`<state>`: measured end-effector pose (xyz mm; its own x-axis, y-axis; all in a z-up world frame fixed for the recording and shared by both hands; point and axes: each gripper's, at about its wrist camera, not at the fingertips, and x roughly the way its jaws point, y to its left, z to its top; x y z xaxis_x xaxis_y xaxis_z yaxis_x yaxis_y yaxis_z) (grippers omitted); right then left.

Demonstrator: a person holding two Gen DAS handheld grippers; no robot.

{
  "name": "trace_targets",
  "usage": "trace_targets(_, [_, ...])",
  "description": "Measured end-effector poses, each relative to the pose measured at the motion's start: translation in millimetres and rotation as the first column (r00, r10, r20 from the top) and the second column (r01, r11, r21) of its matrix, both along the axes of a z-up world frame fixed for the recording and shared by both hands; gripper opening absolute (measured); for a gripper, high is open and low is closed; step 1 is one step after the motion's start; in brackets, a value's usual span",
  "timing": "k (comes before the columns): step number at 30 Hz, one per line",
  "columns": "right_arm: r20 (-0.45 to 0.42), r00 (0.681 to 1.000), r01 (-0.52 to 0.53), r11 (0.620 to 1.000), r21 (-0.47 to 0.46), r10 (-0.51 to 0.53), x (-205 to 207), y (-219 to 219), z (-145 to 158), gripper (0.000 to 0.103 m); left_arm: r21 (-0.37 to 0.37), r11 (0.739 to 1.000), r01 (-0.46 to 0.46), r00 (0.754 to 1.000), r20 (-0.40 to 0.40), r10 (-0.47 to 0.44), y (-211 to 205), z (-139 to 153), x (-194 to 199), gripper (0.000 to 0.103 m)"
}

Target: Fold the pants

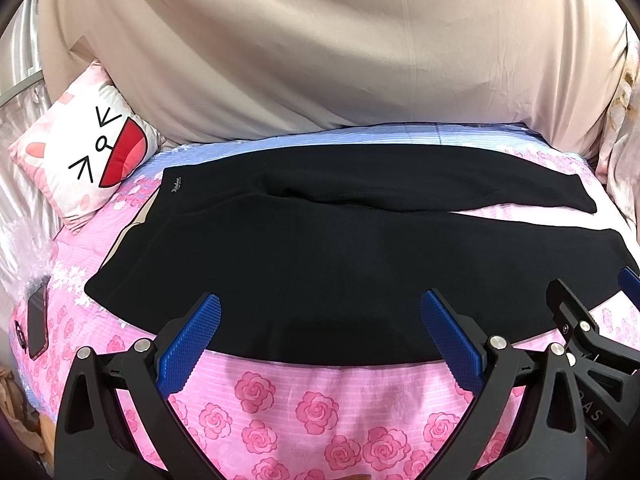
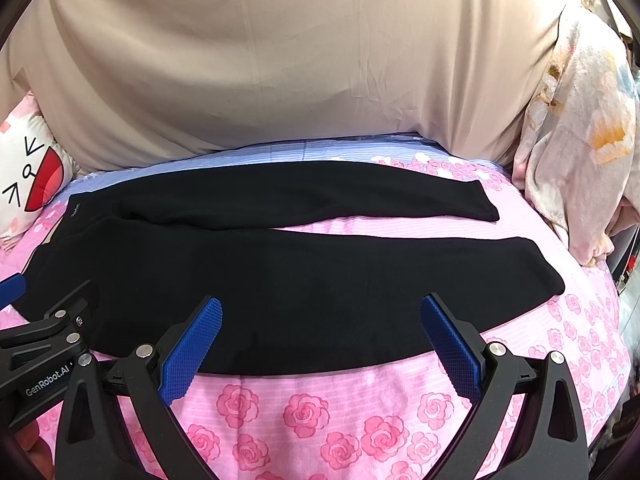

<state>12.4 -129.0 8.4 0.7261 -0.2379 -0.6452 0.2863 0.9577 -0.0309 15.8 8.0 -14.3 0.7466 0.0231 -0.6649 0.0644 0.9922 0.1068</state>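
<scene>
Black pants lie flat across a pink rose-print bed sheet, waistband at the left, both legs running right with a gap between them. They also show in the right wrist view. My left gripper is open, its blue pads just over the near edge of the near leg, holding nothing. My right gripper is open too, over the near edge further right, empty. Each gripper shows at the edge of the other's view.
A beige quilt is piled behind the pants. A cartoon-face pillow lies at the far left. A floral blanket is heaped at the right. A dark phone lies on the sheet at the left.
</scene>
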Motion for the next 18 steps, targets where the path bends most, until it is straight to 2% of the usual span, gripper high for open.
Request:
trace_targets(4, [0.018,0.998,-0.069,0.993,0.098,0.068,10,-33,-6,0.098,0.011,1.000,0.001,0.999,-0.038,-0.001,0,-5,11,0.098])
trace_targets(6, [0.040,0.998,-0.063,0.988,0.138,0.058,18,-66,-6,0.098,0.007,1.000,-0.005,0.999,-0.043,0.005,7,-8,17,0.098])
trace_targets(8, [0.078,0.997,-0.020,0.985,0.169,0.006,28,-118,-2,0.098,0.006,0.999,-0.037,0.999,-0.039,0.037,16,-10,26,0.098])
trace_targets(11, [0.059,0.996,0.057,0.985,0.162,-0.067,56,-187,0,0.098,0.006,0.995,-0.096,0.995,-0.042,0.096,33,-12,46,0.098])
trace_targets(14, [0.008,0.988,0.149,0.983,0.105,-0.151,94,-265,-10,0.097,0.007,0.990,-0.142,0.988,-0.056,0.143,47,-14,69,0.098])
trace_targets(18, [-0.058,0.984,0.175,0.978,0.112,-0.170,139,-333,-26,0.097,0.037,0.983,-0.177,0.982,-0.056,0.179,55,-20,99,0.098])
